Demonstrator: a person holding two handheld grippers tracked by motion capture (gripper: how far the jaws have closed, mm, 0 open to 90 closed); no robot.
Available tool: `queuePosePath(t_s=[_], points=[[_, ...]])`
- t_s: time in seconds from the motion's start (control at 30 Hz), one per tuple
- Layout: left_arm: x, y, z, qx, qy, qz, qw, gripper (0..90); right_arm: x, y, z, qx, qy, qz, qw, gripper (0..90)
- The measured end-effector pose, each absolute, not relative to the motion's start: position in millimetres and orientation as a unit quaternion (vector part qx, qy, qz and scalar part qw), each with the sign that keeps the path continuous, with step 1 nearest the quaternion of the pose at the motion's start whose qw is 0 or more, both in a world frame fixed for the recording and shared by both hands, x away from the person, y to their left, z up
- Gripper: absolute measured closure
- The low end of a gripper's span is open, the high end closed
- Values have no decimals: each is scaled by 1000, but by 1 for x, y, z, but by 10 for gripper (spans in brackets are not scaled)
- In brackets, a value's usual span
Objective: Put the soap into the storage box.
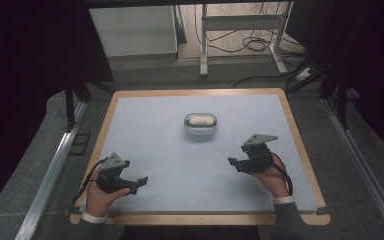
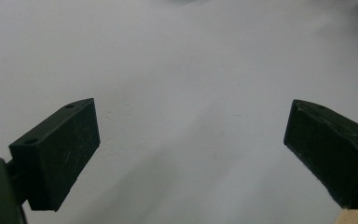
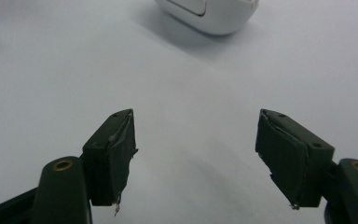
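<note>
We see the left gripper (image 1: 139,183) gaping wide and empty, right gripper (image 1: 233,163) likewise spread, gripping nothing, white container (image 1: 200,124) mid-mat, well apart from both

Cut off by the top edge of the right gripper view: the white case (image 3: 209,14), with just its lower rounded side and part of a lid panel left in sight. Too small in the high view to tell what the pale thing inside that case (image 1: 200,122) is. Hidden under the left hand (image 1: 100,197): the grip of the left gripper (image 1: 139,183). Likewise wrapped by the right hand (image 1: 272,177): the handle of the right gripper (image 1: 233,163). Blurred at the top of the left gripper view: a dark patch at the far edge of the blue mat (image 2: 182,70). Clipped at that view's bottom right corner: a sliver of wooden table edge (image 2: 356,217).
</note>
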State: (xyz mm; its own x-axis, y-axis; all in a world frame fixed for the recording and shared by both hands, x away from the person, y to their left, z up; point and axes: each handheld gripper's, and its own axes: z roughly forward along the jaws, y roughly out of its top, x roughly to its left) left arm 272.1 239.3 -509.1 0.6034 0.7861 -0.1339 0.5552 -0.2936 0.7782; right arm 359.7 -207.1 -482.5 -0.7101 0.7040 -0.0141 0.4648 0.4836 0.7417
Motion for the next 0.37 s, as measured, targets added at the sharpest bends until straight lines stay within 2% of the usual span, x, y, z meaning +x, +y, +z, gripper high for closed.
queuePosePath(t_s=[0.37], points=[[273,238,-510,794,420,140,416,39,357,-208,-484,343,844,371,178,255]])
